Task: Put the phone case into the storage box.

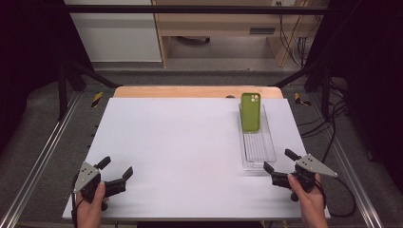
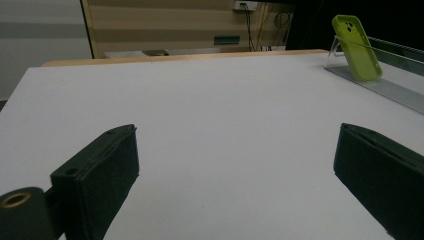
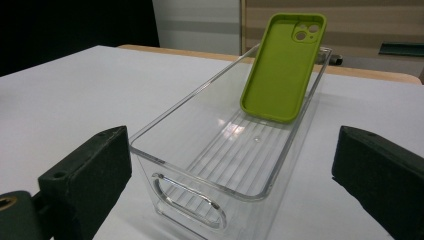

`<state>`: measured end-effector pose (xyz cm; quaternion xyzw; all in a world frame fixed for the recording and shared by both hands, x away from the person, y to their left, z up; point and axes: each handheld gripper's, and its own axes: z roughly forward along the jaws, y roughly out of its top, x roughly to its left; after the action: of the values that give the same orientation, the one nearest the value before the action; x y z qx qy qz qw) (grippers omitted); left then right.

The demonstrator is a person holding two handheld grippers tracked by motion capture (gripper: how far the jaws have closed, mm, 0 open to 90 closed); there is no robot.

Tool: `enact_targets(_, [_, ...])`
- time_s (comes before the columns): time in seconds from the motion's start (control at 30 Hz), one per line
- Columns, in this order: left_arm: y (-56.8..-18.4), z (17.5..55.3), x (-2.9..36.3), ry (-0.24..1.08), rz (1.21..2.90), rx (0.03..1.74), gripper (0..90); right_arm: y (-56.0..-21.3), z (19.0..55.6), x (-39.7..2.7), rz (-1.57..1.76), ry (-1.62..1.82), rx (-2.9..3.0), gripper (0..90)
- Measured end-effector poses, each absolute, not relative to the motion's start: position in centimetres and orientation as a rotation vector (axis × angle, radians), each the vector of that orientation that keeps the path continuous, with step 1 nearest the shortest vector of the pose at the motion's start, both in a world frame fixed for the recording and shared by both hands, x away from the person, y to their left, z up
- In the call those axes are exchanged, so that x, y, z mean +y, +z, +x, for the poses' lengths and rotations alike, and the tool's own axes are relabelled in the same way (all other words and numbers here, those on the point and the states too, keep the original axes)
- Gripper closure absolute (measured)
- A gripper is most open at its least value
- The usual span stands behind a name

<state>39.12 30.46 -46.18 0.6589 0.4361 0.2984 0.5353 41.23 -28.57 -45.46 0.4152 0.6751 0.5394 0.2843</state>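
I have the right gripper (image 1: pixel 280 166) sitting just short of the near end of the clear bin (image 1: pixel 270 147), its 2 jaws spread wide with nothing between them. The left gripper (image 1: pixel 116 169) rests low over the white table (image 1: pixel 180 142) at the near left corner, jaws likewise wide apart and empty, well away from everything.

The green phone case (image 3: pixel 282 67) stands tilted inside the bin, its lower edge on the ribbed floor and its top leaning against the far wall, open side facing me in the right gripper view. The bin lies along the right side of the table, and its near end wall has an oval handle cut-out.

I judge the step in hand to be reaching for the case with the right gripper. To do it well, I would lift the gripper above the bin's rim first, then travel along the bin's length rather than across it, since the side walls leave little room. I would turn the jaws to straddle the case across its thin long edges, and close gently: soft silicone may buckle or slip. If the bin starts to slide, I would bring the left gripper over to steady the near wall.
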Motion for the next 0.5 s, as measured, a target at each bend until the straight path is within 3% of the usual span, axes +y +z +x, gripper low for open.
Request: enact_targets(0.5, [-46.1, 39.1, 30.4, 0.713, 1.568, 1.028, 3.8, -46.5, 41.4, -26.9, 1.072, 1.458, 1.818, 3.0])
